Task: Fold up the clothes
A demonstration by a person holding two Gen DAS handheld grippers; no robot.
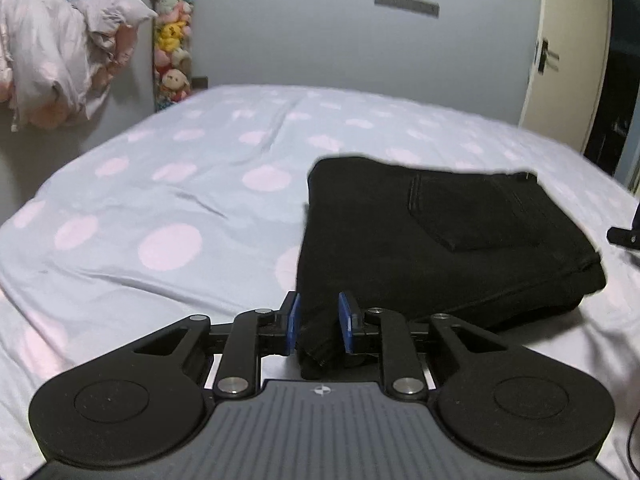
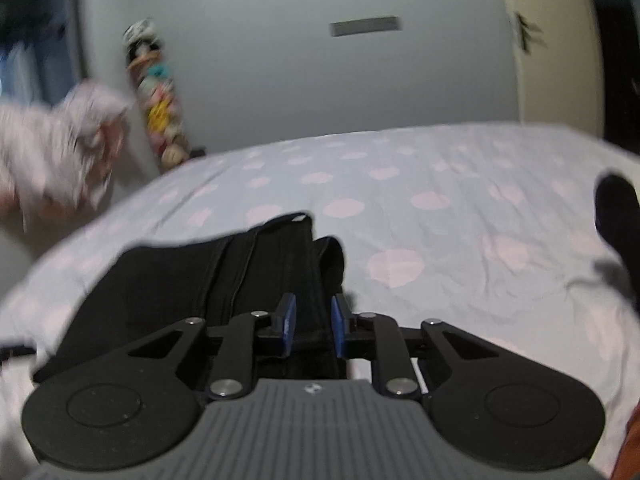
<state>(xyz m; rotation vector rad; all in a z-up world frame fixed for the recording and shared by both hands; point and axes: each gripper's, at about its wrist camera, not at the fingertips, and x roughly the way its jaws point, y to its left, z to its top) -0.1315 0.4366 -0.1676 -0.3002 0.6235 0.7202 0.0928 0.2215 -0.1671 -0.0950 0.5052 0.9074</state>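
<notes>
In the left wrist view, folded black jeans (image 1: pixel 440 232) are seen lying on a dotted sheet (image 1: pixel 160 200), ahead and to the right of the left gripper (image 1: pixel 320 322), with a back pocket turned upward. A near corner of the jeans is drawn back between the blue pads (image 1: pixel 293 320), which are set narrow and appear to be pressed on the cloth from both sides. The gripper is pointed downward across the bed, its fingers just above the sheet. A crumpled pale quilt (image 1: pixel 60 60) is seen at the upper left, and beside it a tall hanging holder (image 1: pixel 174 40) is filled with soft toys stacked one above another. A grey wall (image 1: pixel 320 40) and a cream door (image 1: pixel 568 60) are seen beyond the bed, and a small black part of the other tool (image 1: pixel 624 234) shows at the right edge. In the right wrist view, which is blurred, the jeans (image 2: pixel 200 280) are seen ahead and to the left of the right gripper (image 2: pixel 312 324), with a thick folded edge passing between its narrowly set pads (image 2: pixel 289 324); a grip on the cloth seems likely, though contact cannot be made out for certain in the blur. This gripper is also tilted down toward the sheet (image 2: pixel 440 220). A dark shape (image 2: pixel 618 216) is seen at the right edge, too blurred to be identified.
</notes>
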